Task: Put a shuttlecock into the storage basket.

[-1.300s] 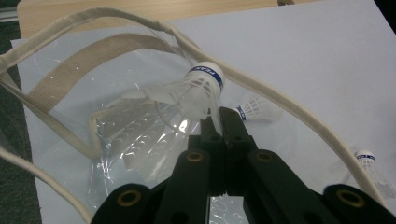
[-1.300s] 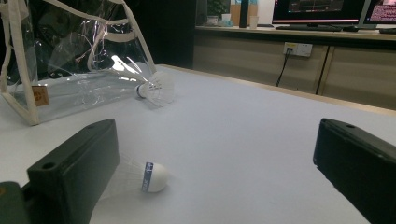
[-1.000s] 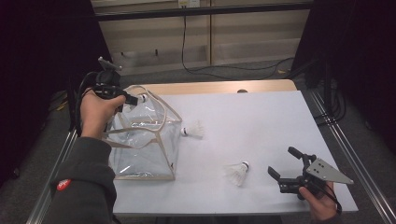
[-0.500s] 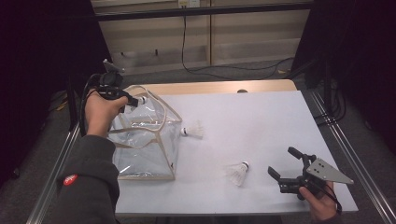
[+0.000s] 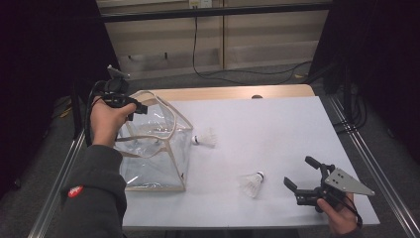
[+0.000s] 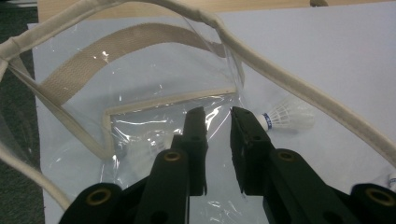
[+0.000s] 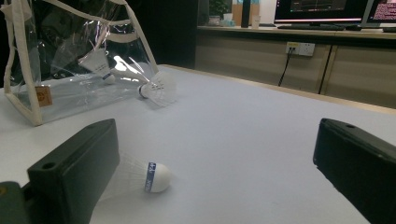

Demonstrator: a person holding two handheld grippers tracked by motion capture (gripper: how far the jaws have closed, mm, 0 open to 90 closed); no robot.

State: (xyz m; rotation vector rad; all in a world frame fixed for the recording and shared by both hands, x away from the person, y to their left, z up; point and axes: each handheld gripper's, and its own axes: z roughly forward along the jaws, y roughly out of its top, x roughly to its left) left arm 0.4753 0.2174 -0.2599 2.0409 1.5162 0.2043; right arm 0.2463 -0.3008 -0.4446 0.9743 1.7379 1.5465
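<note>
The left claw (image 5: pixel 141 109) has just been opening above the clear bag (image 5: pixel 153 148), nothing between its jaws. The right claw (image 5: pixel 303 174) gapes empty near a shuttlecock (image 5: pixel 251 182) on the surface (image 5: pixel 277 129); grabbing it seems next.

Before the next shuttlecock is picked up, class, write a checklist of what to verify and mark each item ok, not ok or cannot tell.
1. Clear bag standing with its mouth open: ok.
2. One shuttlecock inside the bag: ok, seen through the clear wall.
3. Left gripper free of the bag: ok; its jaws have just been opening, a narrow gap between them, nothing clamped.
4. Right gripper ready: ok; jaws wide apart, nothing held.
5. Near shuttlecock within easy reach: ok; it lies on the white table just ahead of the right gripper.
6. Far shuttlecock clear of the bag: cannot tell whether it touches the wall.
</note>
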